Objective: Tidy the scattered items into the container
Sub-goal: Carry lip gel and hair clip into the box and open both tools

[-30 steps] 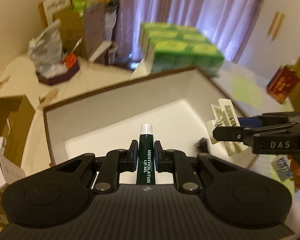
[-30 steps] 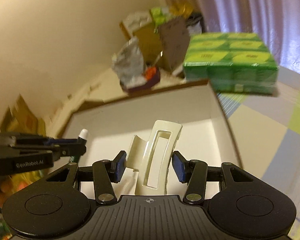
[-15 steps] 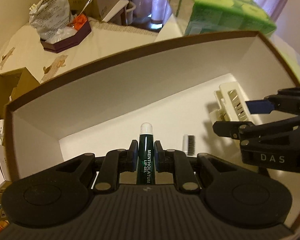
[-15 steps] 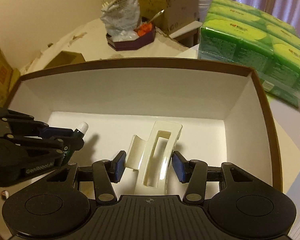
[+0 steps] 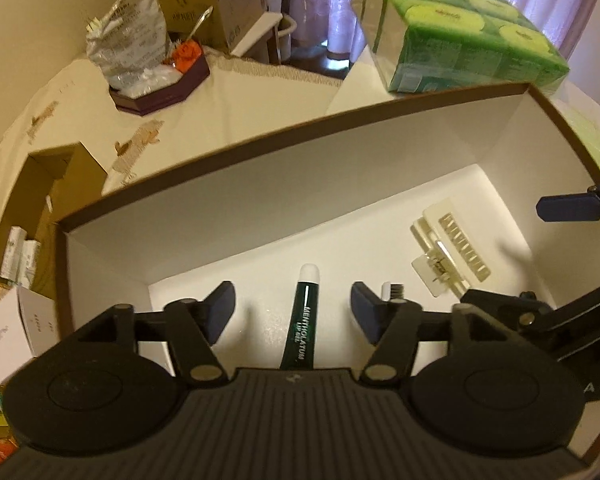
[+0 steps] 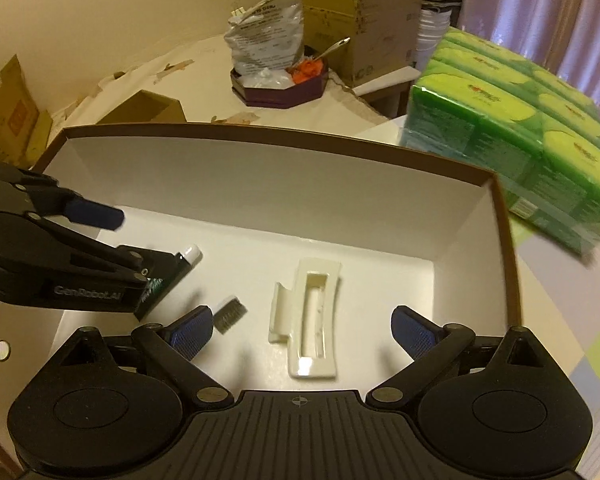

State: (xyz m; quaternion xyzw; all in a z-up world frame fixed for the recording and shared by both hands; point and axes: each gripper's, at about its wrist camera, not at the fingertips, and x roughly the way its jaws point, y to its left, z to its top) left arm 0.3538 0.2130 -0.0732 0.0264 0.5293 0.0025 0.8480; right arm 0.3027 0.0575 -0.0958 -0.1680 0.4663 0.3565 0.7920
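Note:
A brown-rimmed white box (image 5: 284,132) (image 6: 284,140) fills both views. On its floor lie a dark green lip gel tube (image 5: 305,320) (image 6: 168,276), a cream hair claw clip (image 5: 446,256) (image 6: 310,324) and a small dark comb-like piece (image 5: 394,291) (image 6: 230,314). My left gripper (image 5: 293,312) is open above the tube, its pads wide apart and touching nothing. My right gripper (image 6: 302,330) is open over the clip, clear of it. Each gripper shows in the other's view at the side.
A green pack of tissue boxes (image 5: 456,28) (image 6: 516,140) stands just beyond the box's far right corner. A dark hexagonal tray with a foil bag (image 5: 156,80) (image 6: 278,80) sits behind on the cream cloth. Cardboard boxes (image 5: 48,200) are on the left.
Both grippers opened inside the box. The lip gel tube dropped from the left one and the hair clip from the right one; both now lie on the box floor.

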